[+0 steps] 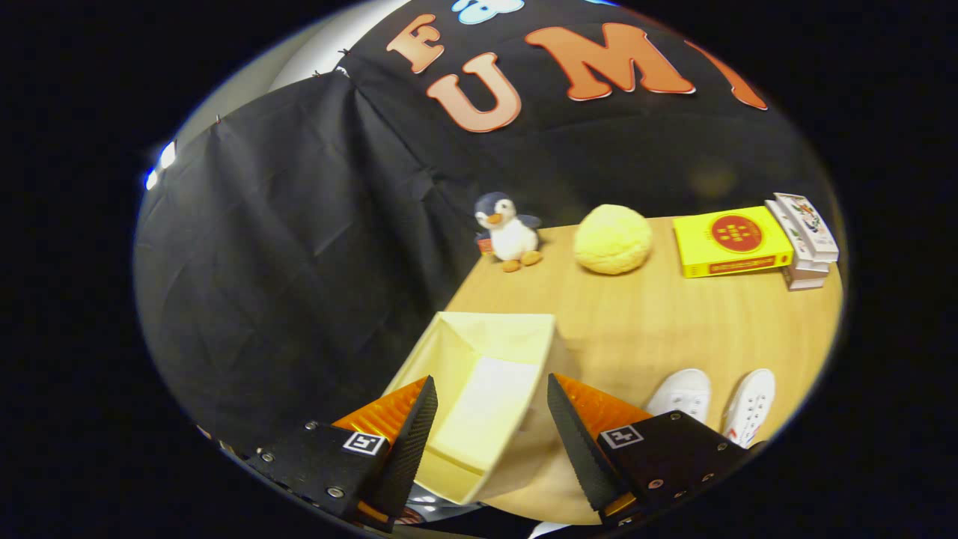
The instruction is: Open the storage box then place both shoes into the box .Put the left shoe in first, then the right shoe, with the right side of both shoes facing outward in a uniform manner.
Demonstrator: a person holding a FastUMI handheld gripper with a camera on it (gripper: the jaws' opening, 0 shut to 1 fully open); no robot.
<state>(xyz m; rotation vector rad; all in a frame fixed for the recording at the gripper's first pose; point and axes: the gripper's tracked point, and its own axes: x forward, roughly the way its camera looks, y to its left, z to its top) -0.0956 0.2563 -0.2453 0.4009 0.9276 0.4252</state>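
Note:
A pale yellow storage box (456, 464) stands open on the wooden table (658, 322), at the table's left corner; its white floor shows and nothing lies in it. My gripper (492, 410) hangs above the box, open, with nothing held between the fingers. Two white shoes stand side by side on the table to the right of the box, toes pointing away from me: one (682, 393) just beyond the right finger, the other (751, 404) further right. Their heels are hidden behind the gripper body.
At the back of the table stand a plush penguin (509, 232), a fuzzy yellow ball (612, 239), a yellow box-like book (730, 241) and a stack of small white boxes (807, 239). Black cloth walls rise behind and to the left.

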